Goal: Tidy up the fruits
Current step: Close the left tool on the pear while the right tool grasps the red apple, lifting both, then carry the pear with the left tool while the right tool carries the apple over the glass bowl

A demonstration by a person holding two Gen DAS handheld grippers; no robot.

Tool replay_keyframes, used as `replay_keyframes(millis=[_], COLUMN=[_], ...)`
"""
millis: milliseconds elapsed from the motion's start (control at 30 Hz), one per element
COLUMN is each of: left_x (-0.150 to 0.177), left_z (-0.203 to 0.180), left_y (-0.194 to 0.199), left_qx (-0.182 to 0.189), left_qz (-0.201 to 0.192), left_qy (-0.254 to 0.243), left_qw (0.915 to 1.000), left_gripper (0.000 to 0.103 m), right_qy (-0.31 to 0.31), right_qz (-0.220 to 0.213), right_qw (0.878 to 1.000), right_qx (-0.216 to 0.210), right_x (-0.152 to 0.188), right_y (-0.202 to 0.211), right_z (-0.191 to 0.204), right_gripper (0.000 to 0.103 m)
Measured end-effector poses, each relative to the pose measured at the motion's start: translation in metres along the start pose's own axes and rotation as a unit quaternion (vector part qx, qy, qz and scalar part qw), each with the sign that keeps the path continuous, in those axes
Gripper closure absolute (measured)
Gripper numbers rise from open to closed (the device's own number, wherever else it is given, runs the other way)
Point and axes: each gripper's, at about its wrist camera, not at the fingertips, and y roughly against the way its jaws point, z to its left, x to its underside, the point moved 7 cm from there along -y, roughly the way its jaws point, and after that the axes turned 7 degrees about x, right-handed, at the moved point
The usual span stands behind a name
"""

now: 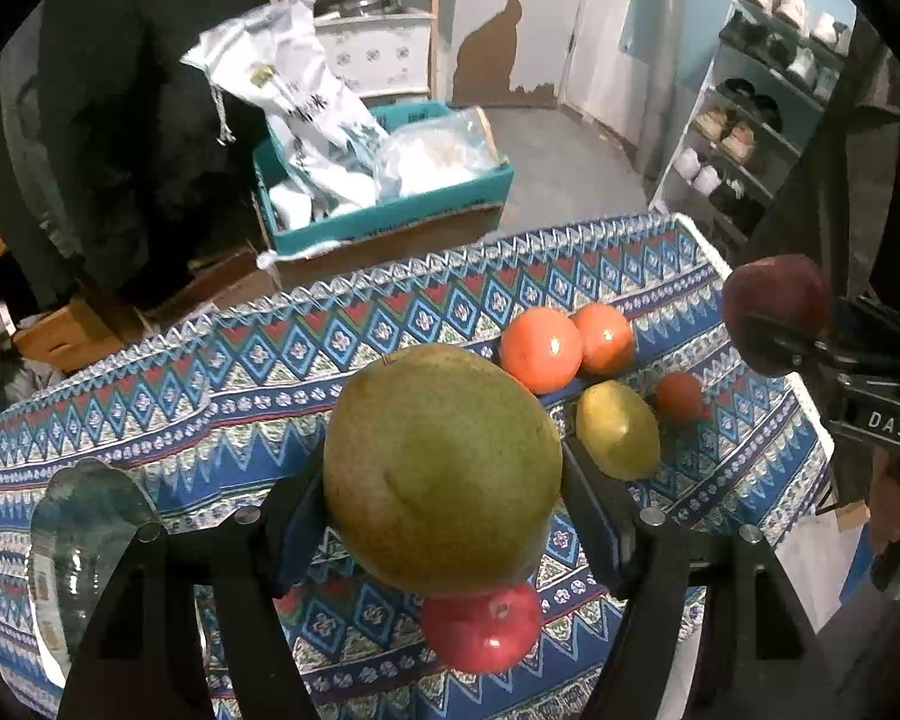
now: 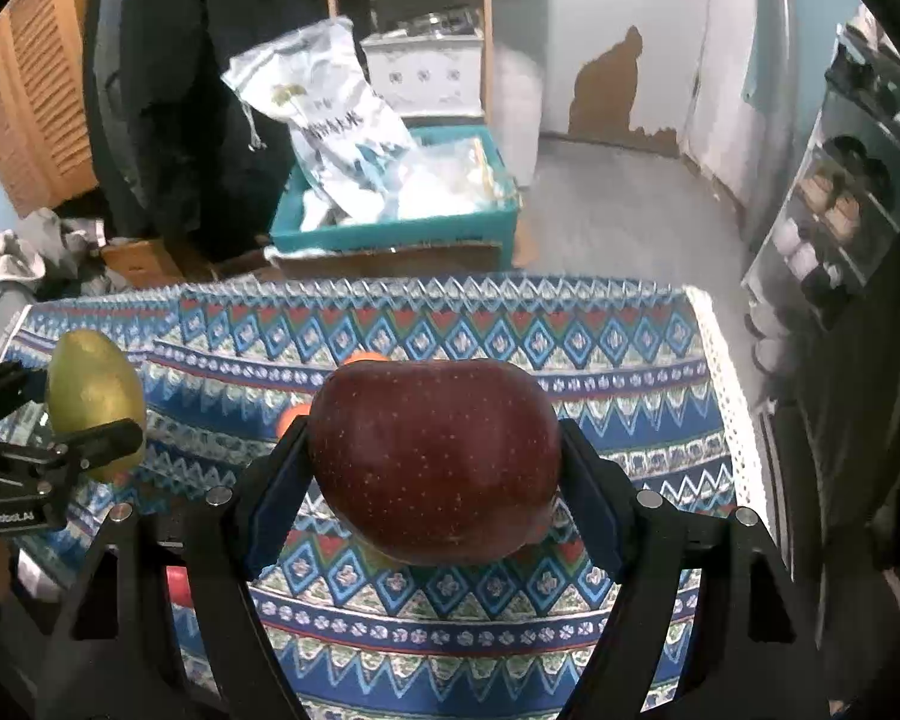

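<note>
My left gripper (image 1: 444, 480) is shut on a large green pear (image 1: 441, 468), held above the patterned tablecloth (image 1: 210, 396). My right gripper (image 2: 435, 462) is shut on a dark red apple (image 2: 435, 459), also lifted off the cloth. Each view catches the other hand: the apple (image 1: 774, 294) at the right edge of the left wrist view, the pear (image 2: 93, 396) at the left edge of the right wrist view. On the cloth lie two oranges (image 1: 540, 348) (image 1: 603, 337), a yellow lemon (image 1: 617, 429), a small orange fruit (image 1: 680, 397) and a red apple (image 1: 483, 630) under the pear.
A glass jar (image 1: 72, 540) stands on the cloth at the near left. Beyond the table's far edge sits a teal box (image 1: 384, 216) with plastic bags. A shoe rack (image 1: 756, 138) stands to the right, a wooden shelf (image 2: 414, 30) at the back.
</note>
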Motion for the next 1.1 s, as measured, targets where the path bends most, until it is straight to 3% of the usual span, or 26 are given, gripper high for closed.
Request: replay_keyframes(millis=[300,633,1100], left_x=[-0.007,-0.005,0.005], left_z=[0.0,0.009,0.06], left_y=[0.049,0.086,0.114], left_qx=[-0.011,-0.004,-0.028], left_qz=[-0.047,-0.072,-0.095], left_qy=[-0.011,-0.003,0.036], left_qw=[0.9988,0.9974,0.9945], left_gripper=[0.029,0.029,0.029], right_qy=[-0.001,0.017,0.062], right_qz=[-0.043,-0.061,-0.073], right_qw=[0.999,0.997,0.991], right_qx=[-0.019,-0.046,-0.097], right_x=[-0.026,-0.04,-0.063], right_y=[0.033,0.054,0.063], right_z=[0.021,0.059,0.135], right_gripper=[0.025,0.025,0.025])
